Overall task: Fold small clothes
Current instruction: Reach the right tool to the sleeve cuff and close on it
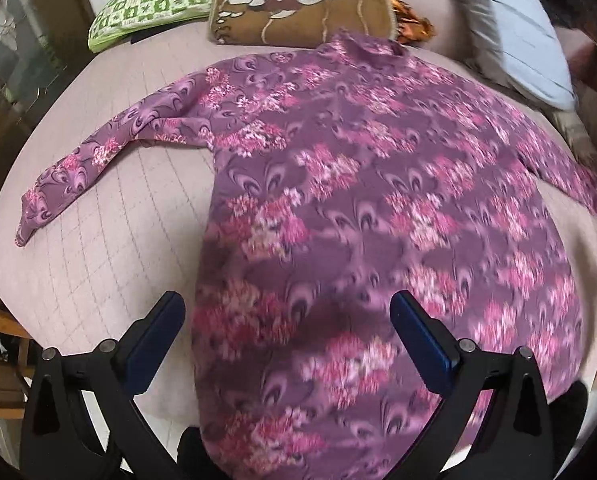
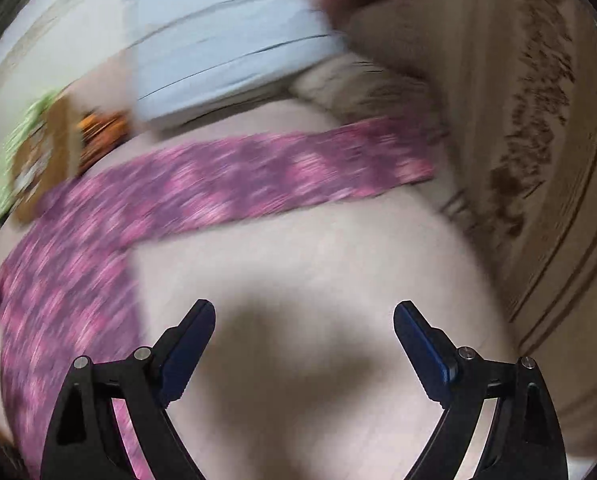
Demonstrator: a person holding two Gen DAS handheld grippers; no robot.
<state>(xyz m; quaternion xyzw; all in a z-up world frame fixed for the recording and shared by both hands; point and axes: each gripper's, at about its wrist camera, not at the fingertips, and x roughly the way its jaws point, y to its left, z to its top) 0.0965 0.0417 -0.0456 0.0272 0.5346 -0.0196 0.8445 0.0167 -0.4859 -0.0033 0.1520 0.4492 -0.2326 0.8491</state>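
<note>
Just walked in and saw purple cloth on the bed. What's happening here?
A person holds two tools over a purple floral top spread flat on a pale quilted bed. The left tool hangs open above the top's lower edge; the right tool hangs open over bare bed beside one sleeve. Neither grips anything, and no fold is made yet.

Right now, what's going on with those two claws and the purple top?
Left gripper open above purple top. Right gripper open over bare bedcover. Top flat, unfolded. Nothing blocking.
</note>
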